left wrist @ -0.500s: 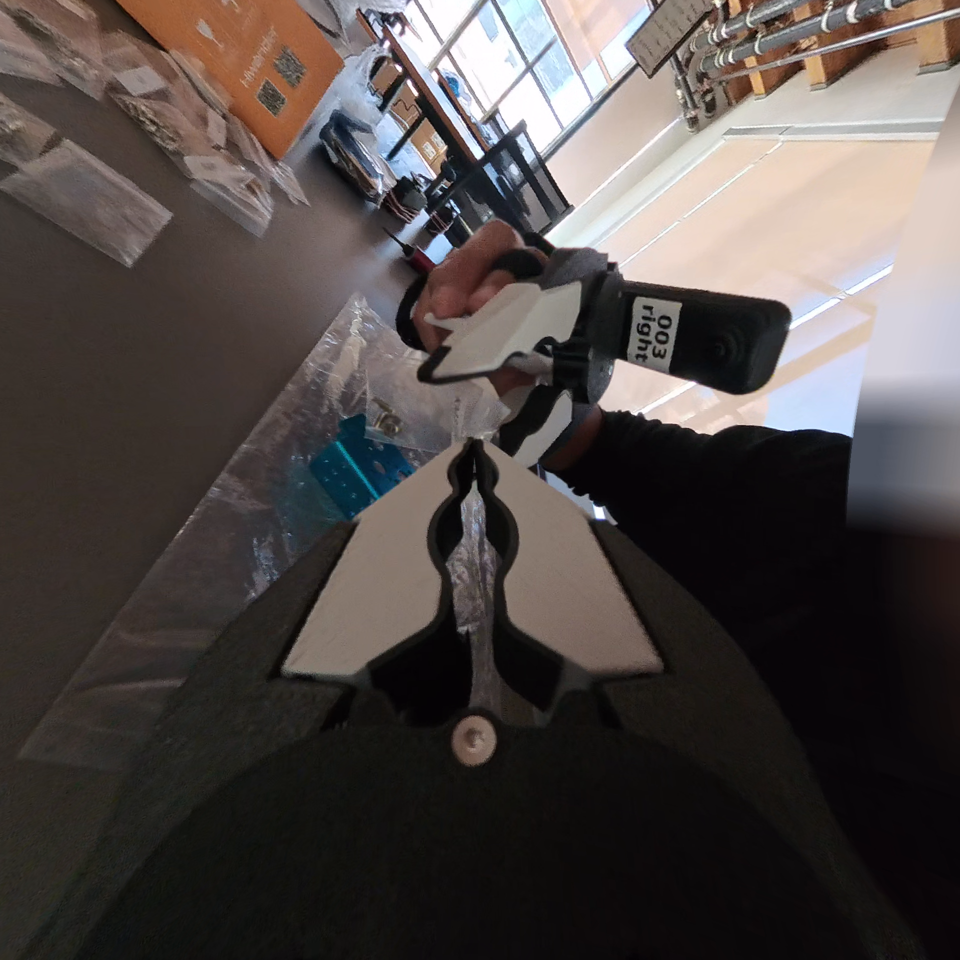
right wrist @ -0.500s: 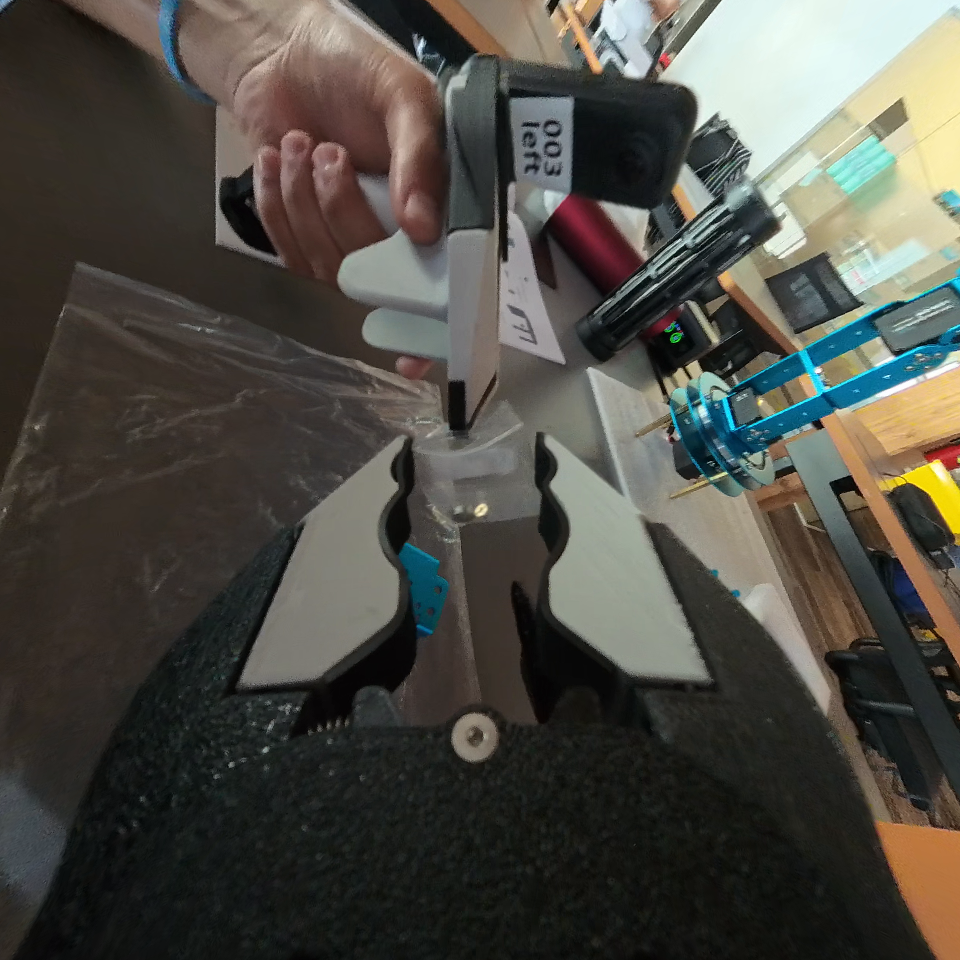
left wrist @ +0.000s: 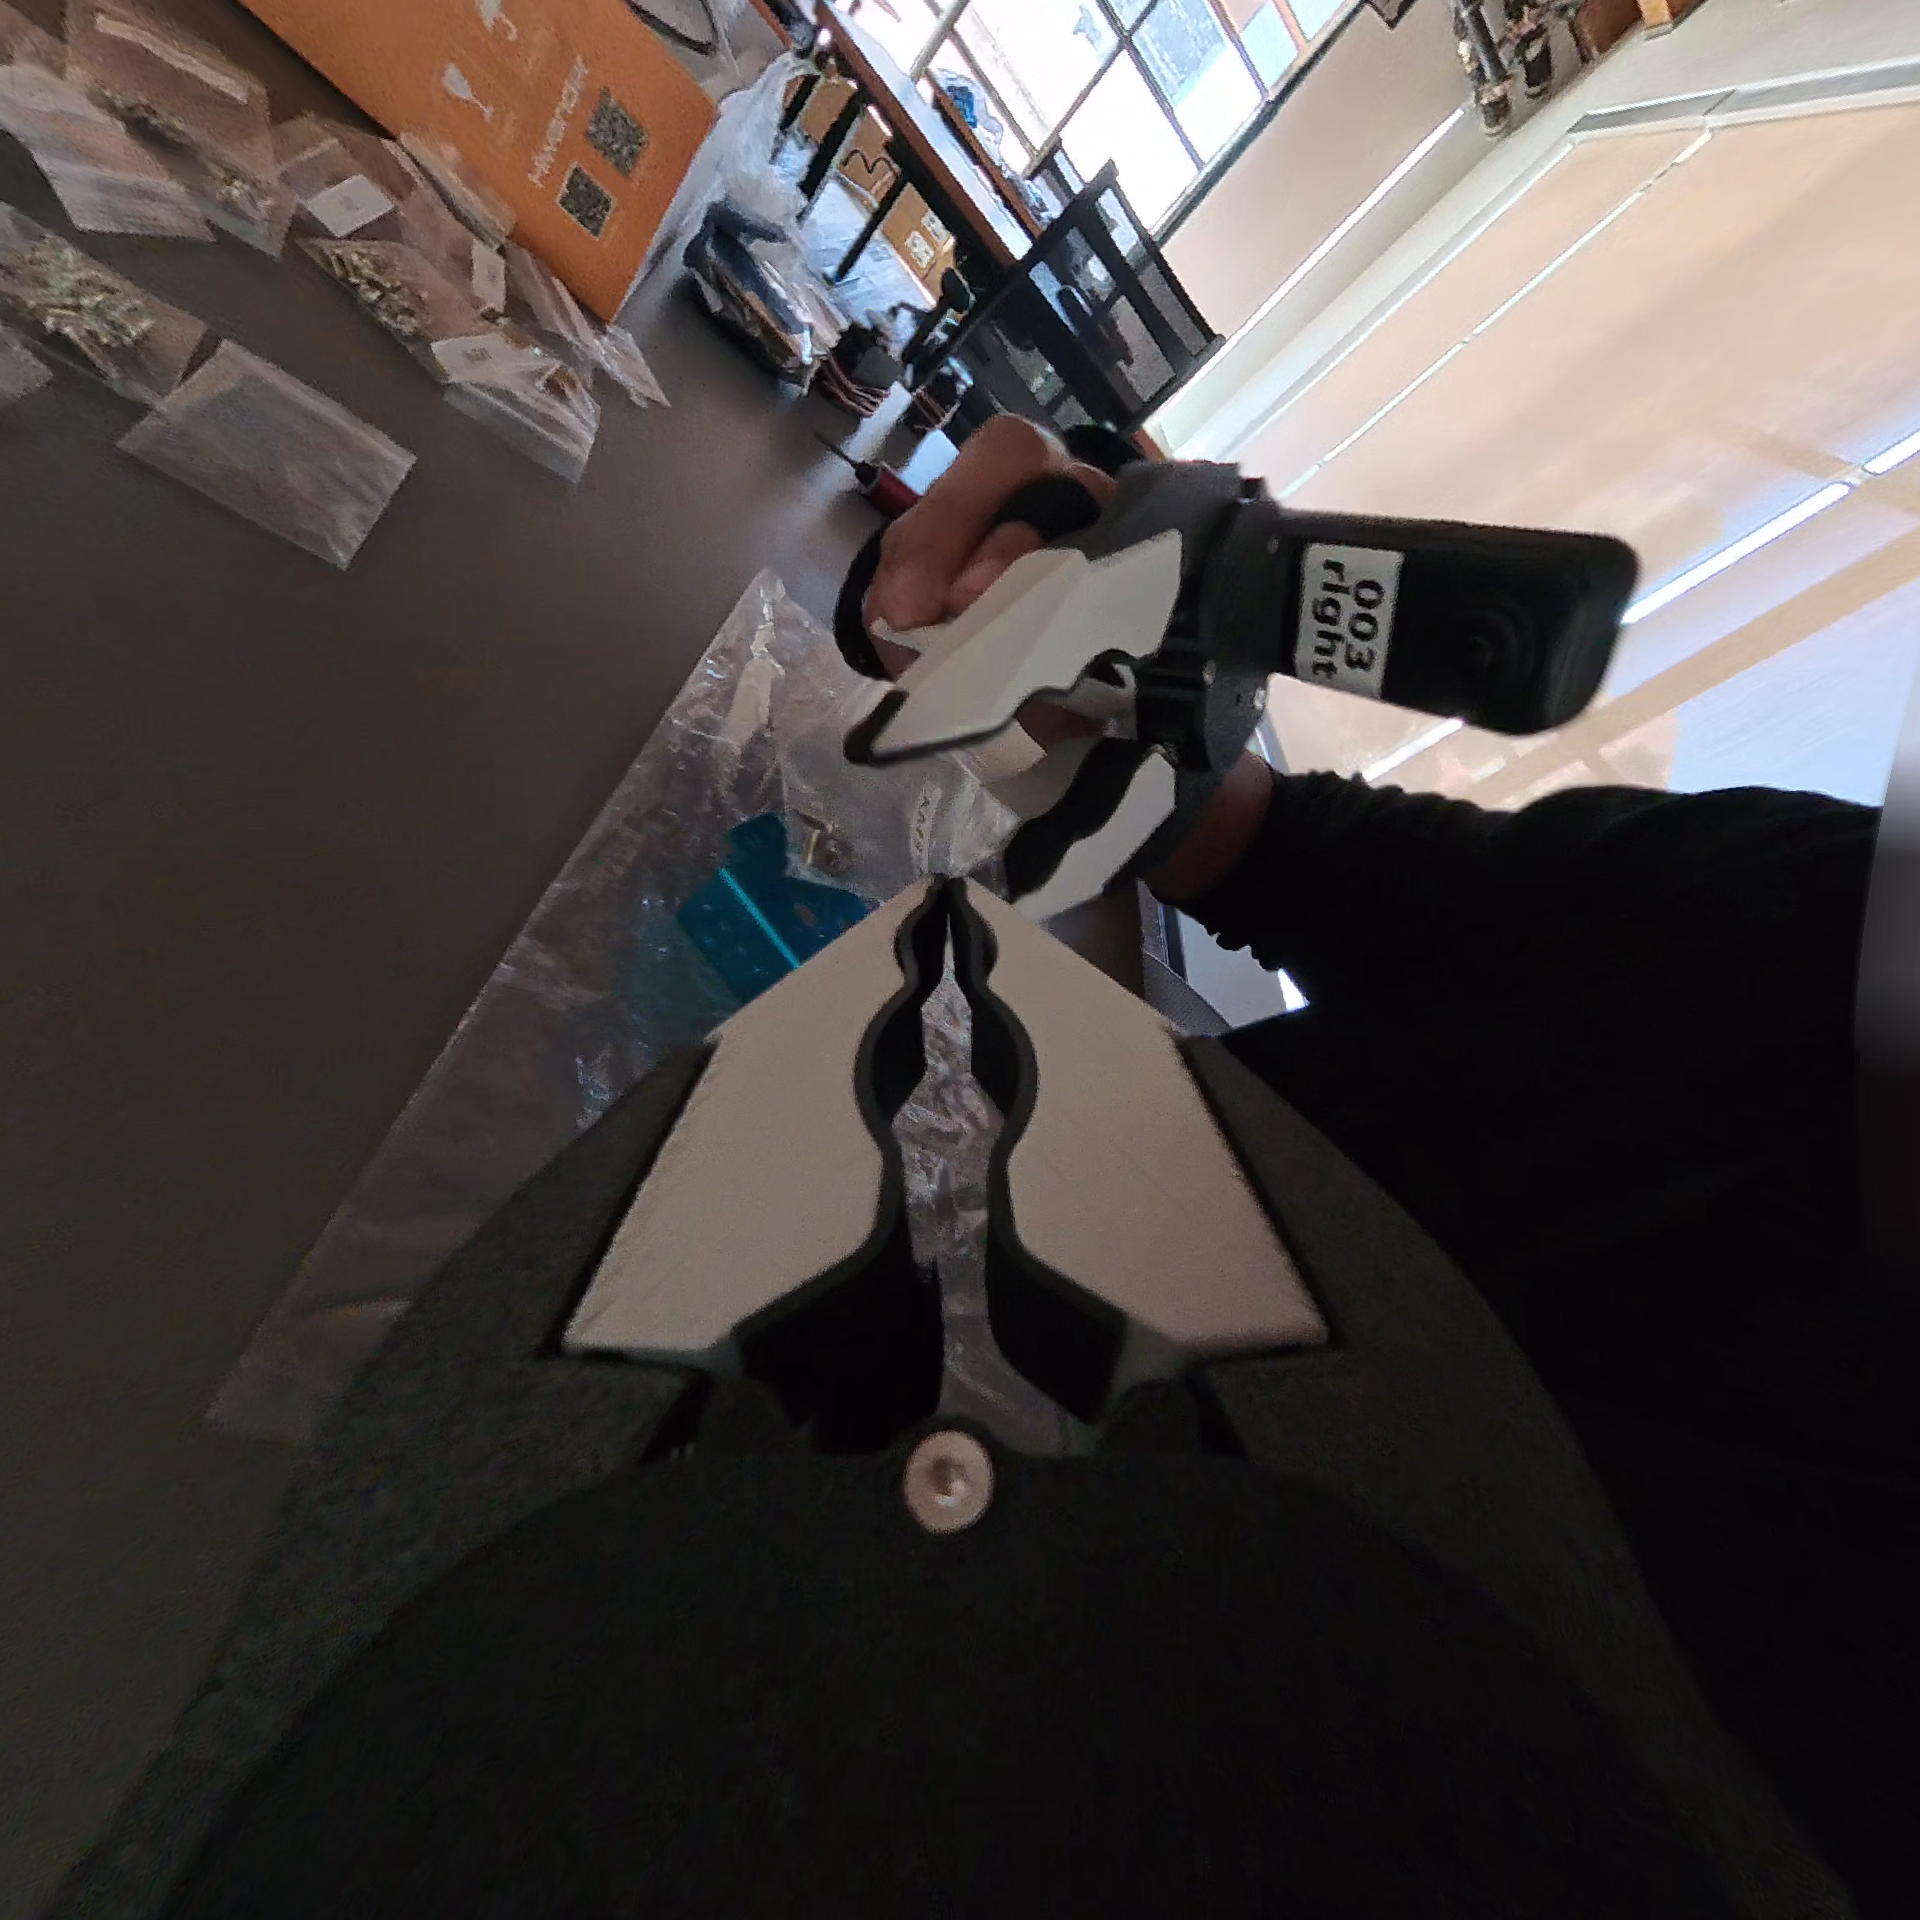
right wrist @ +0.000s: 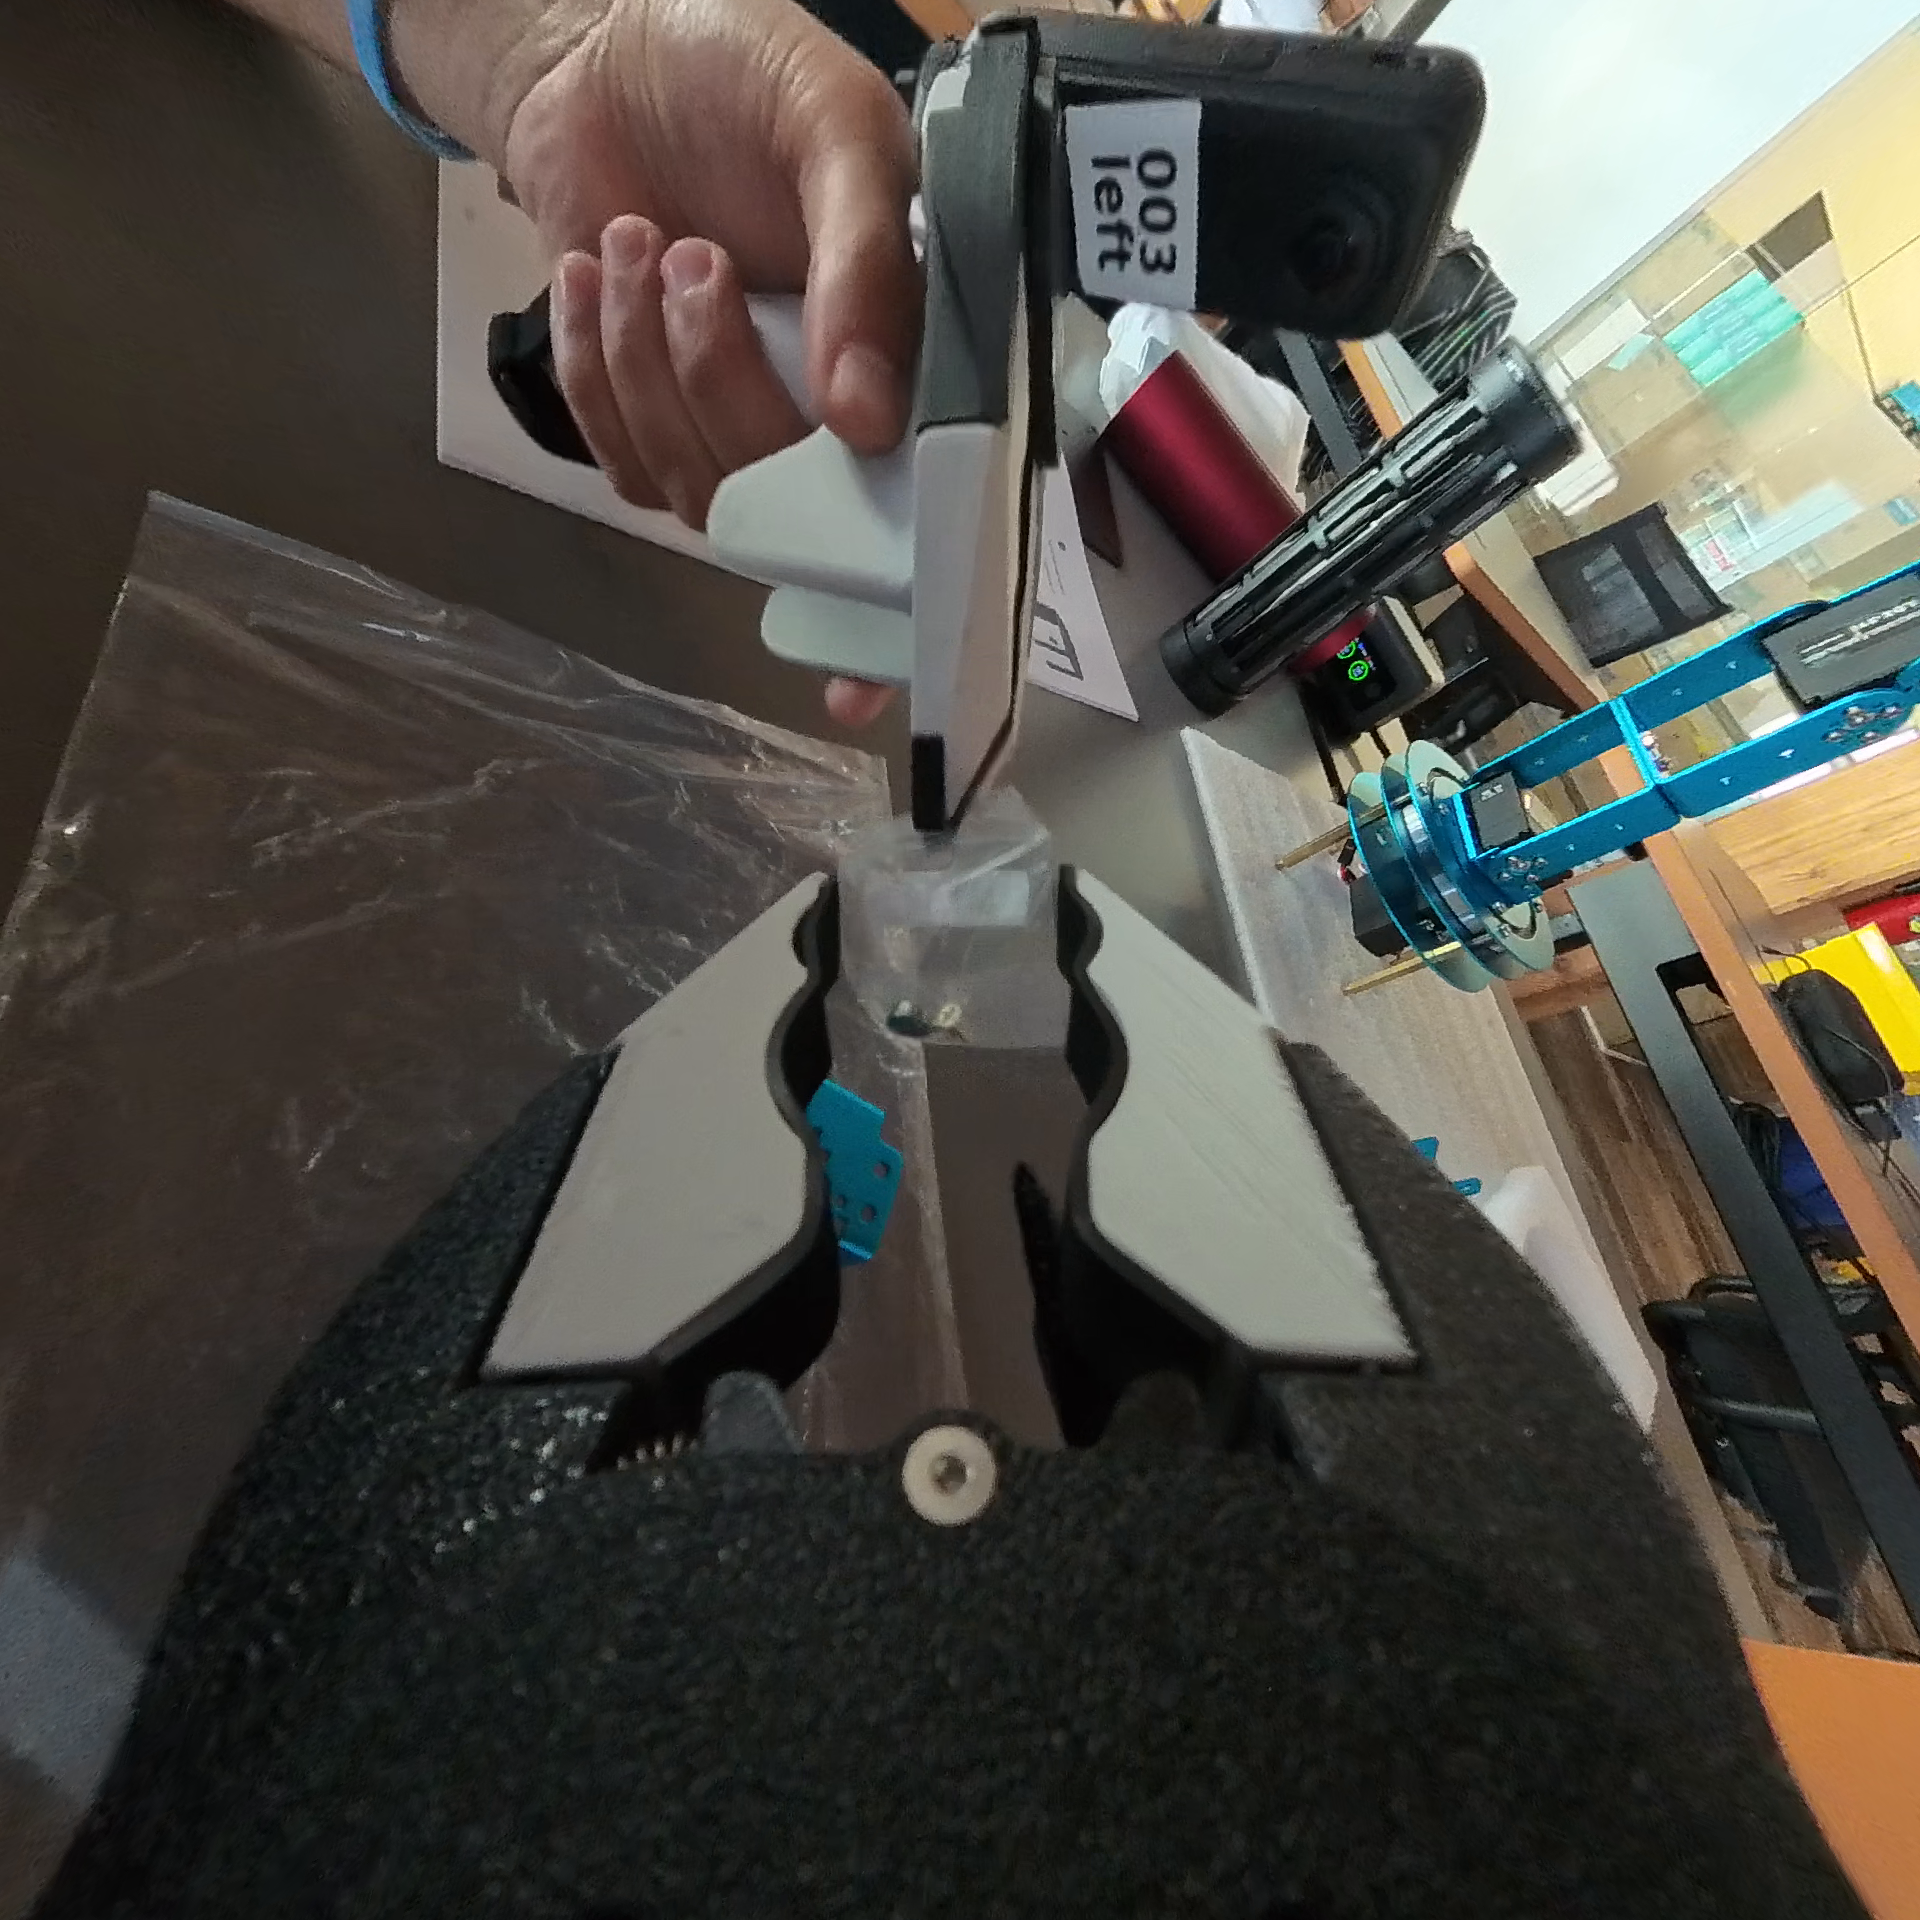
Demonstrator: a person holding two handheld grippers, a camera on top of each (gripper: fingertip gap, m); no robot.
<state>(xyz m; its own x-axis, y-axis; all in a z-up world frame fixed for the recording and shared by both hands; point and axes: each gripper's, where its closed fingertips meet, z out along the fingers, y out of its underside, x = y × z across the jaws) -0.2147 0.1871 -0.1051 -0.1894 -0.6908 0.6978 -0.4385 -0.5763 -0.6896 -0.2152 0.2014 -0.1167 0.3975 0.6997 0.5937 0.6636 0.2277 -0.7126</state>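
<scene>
In the left wrist view, the left gripper (left wrist: 948, 885) fills the lower middle of the frame, its white fingers pressed together on the crinkled edge of a small clear plastic bag (left wrist: 940, 1049) that runs up between them. Just past the tips, left of centre, a blue perforated metal bracket (left wrist: 764, 920) and a few brass-coloured screws (left wrist: 826, 852) lie inside a large clear plastic bag (left wrist: 582, 1049) spread flat on the dark brown table (left wrist: 260, 790). Above and right of centre, the right gripper (left wrist: 935, 805) hangs over the bags, fingers spread apart.

In the right wrist view, the right gripper (right wrist: 948, 894) stands open at lower centre, and the small bag (right wrist: 951, 940) hangs in the gap between its fingertips; I cannot tell whether they touch it. The left gripper (right wrist: 940, 831) pinches the bag's top edge from above. Tiny hardware pieces (right wrist: 925, 1020) sit at its bottom. The blue bracket (right wrist: 852, 1179) shows beside the lower left finger.

Farther off, in the upper left of the left wrist view, several small packets of hardware (left wrist: 270, 457) lie before an orange cardboard box (left wrist: 520, 114). At the right of the right wrist view stand a dark red cylinder (right wrist: 1195, 457) and a blue metal assembly (right wrist: 1538, 821).
</scene>
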